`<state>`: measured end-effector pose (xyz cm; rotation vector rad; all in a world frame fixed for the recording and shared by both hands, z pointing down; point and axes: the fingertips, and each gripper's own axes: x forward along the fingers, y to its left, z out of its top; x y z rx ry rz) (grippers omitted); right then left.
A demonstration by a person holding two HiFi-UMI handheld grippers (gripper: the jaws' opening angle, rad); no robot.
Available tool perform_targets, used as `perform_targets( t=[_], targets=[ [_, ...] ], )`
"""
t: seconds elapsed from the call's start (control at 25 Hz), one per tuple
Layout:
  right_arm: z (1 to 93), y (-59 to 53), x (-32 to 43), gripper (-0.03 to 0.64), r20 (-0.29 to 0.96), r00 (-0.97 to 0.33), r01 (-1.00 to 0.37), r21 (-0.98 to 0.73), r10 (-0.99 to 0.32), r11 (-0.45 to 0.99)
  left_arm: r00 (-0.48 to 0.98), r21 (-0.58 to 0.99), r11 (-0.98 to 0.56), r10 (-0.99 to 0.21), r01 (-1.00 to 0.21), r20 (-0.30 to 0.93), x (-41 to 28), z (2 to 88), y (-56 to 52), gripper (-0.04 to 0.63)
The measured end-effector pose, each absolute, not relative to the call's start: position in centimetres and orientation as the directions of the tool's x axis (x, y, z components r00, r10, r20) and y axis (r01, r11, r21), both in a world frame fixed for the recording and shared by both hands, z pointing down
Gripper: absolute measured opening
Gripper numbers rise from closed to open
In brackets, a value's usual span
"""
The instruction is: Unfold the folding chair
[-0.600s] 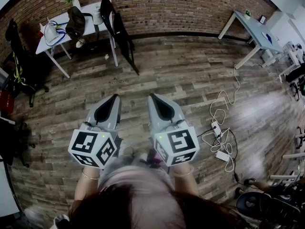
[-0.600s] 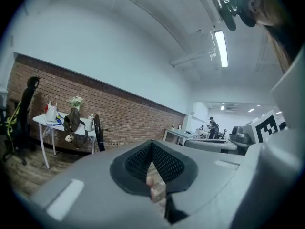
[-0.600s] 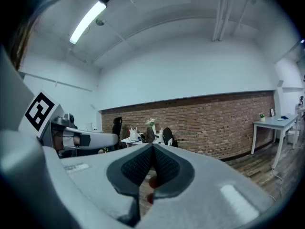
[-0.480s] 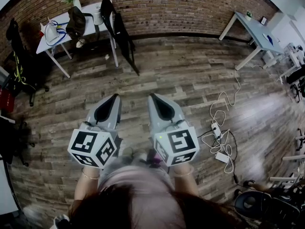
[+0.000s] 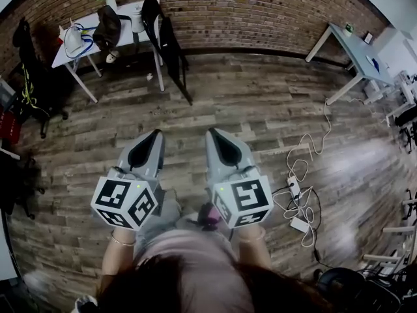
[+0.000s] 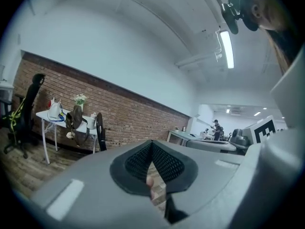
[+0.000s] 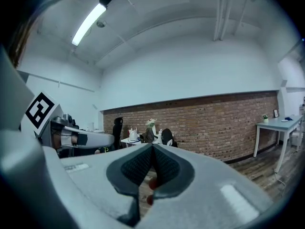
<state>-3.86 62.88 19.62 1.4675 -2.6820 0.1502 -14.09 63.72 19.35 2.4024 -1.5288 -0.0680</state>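
Left gripper point(image 5: 155, 135) and right gripper point(image 5: 212, 133) side by side above the wood floor point(image 5: 260, 116), both clenched on nothing; folding chair point(image 5: 168, 44) folded, leaning at the white table point(image 5: 62, 57) by the brick wall point(image 5: 260, 12), well apart from both.

red brick wall point(image 5: 260, 12) along the far side, plain white wall point(image 7: 190, 66) above it. dark wood plank floor point(image 5: 247, 109). white desk point(image 5: 88, 49) at the left against the brick, black office chair point(image 5: 29, 57) beside it. second white desk point(image 5: 355, 44) at the right. white cables point(image 5: 306, 168) looped on the floor by a power strip point(image 5: 293, 189). tube light point(image 6: 225, 49) lit overhead.
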Motion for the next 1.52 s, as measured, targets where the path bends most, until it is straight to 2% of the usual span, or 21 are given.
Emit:
perform_targets(
  t=[0.44,0.92,1.52],
  targets=[
    [21.2,56.5,-5.5,0.0,0.125,-0.549,-0.836,-0.06,-0.827,0.546,0.408,0.268,-0.366,-0.905,-0.891,0.12,-16.5,20.8,57.8,-0.003],
    [20.5,45.2,-11.1,0.0,0.099,-0.54,-0.838,-0.152,-0.836,0.523,0.435,0.299,-0.392,-0.895,-0.87,0.094,-22.5,20.3,46.6,-0.003],
    [20.4,37.2,-18.4,0.002,0.115,-0.551,-0.833,-0.134,-0.827,0.537,0.482,0.318,-0.43,-0.87,-0.845,0.102,-28.4,20.8,38.9,-0.003]
  ],
)
